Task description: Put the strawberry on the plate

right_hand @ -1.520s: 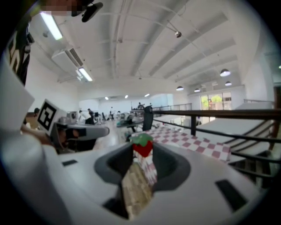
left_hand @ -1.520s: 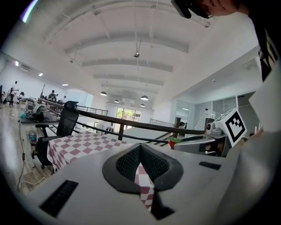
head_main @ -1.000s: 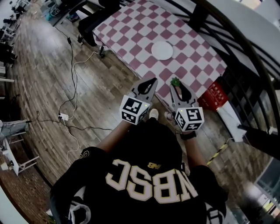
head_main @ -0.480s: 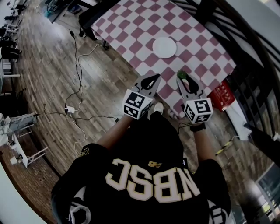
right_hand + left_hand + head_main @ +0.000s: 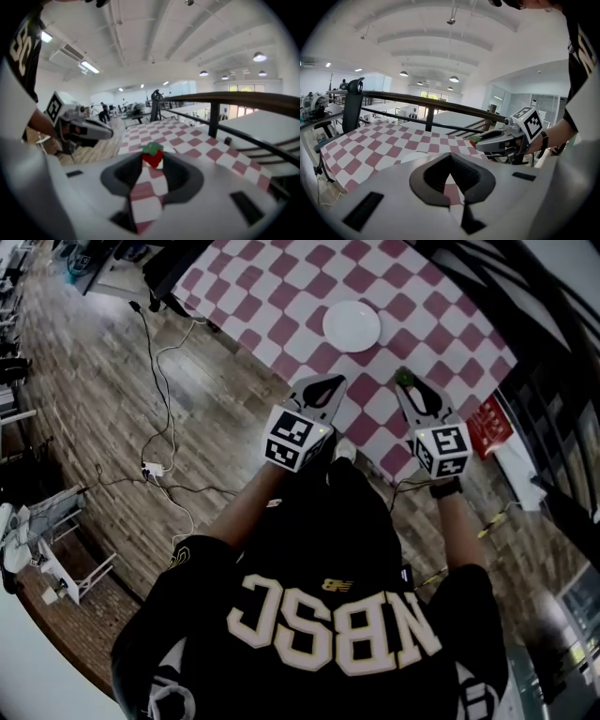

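Note:
A red strawberry (image 5: 153, 157) with a green leafy top sits pinched between the tips of my right gripper (image 5: 153, 159), which is shut on it. In the head view that gripper (image 5: 405, 382) hovers above the near edge of the red-and-white checkered table (image 5: 281, 296), with the strawberry (image 5: 404, 378) at its tip. The round white plate (image 5: 352, 325) lies on the table a little beyond and to the left. My left gripper (image 5: 328, 382) is level with the right one, over the table's near edge, jaws shut with nothing in them. From the left gripper view the plate (image 5: 414, 157) shows just past the jaws.
A black railing (image 5: 440, 103) runs behind the table and a black chair (image 5: 351, 101) stands at its far left end. On the wooden floor lie cables with a power strip (image 5: 153, 468), and a red bag (image 5: 488, 425) rests by the table's right corner.
Both grippers have moved forward from above the floor to over the table's near edge, closer to the plate. The strawberry has stayed in the right gripper.

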The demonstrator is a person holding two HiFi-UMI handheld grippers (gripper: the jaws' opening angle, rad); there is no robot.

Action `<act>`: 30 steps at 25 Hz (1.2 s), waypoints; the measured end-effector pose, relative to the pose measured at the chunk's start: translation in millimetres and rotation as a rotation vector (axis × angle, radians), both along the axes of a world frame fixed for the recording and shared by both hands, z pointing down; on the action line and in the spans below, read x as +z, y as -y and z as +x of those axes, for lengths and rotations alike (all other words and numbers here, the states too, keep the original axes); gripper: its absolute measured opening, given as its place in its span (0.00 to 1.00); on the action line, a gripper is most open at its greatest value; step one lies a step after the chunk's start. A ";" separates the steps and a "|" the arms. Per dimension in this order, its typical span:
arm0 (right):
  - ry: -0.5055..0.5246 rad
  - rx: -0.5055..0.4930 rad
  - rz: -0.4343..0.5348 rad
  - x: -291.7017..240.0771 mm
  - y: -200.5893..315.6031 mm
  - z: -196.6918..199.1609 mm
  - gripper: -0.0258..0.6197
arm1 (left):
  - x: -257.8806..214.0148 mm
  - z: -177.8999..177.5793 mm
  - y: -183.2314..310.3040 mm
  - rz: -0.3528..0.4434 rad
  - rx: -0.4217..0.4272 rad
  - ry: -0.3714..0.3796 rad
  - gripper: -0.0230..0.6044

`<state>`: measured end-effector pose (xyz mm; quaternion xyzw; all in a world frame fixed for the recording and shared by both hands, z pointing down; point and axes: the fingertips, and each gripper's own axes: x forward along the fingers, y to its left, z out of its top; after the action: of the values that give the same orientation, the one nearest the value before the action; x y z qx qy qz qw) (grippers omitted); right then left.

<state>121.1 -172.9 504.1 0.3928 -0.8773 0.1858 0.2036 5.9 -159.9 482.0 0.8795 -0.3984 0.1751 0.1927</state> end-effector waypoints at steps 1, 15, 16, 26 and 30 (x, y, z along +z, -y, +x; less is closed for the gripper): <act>-0.025 -0.005 -0.009 8.2 3.7 3.3 0.26 | 4.2 -0.1 3.5 -0.012 0.015 -0.002 0.06; -0.405 -0.290 0.018 84.1 79.9 -20.5 0.26 | 58.7 -44.0 62.6 -0.099 0.075 0.035 0.06; -0.427 -0.329 0.029 88.8 83.6 -30.4 0.26 | 63.4 -46.2 65.4 -0.105 0.081 0.038 0.06; -0.397 -0.354 -0.012 130.2 132.9 -107.0 0.26 | 90.6 -26.1 79.9 -0.142 0.116 -0.012 0.06; -0.430 -0.388 -0.002 139.6 135.4 -122.8 0.26 | 94.3 -20.0 74.2 -0.166 0.122 -0.024 0.06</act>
<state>-1.7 -308.4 643.6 0.2480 -0.8726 0.0565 0.4170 -14.1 -234.1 576.4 0.8851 -0.3261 0.2081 0.2587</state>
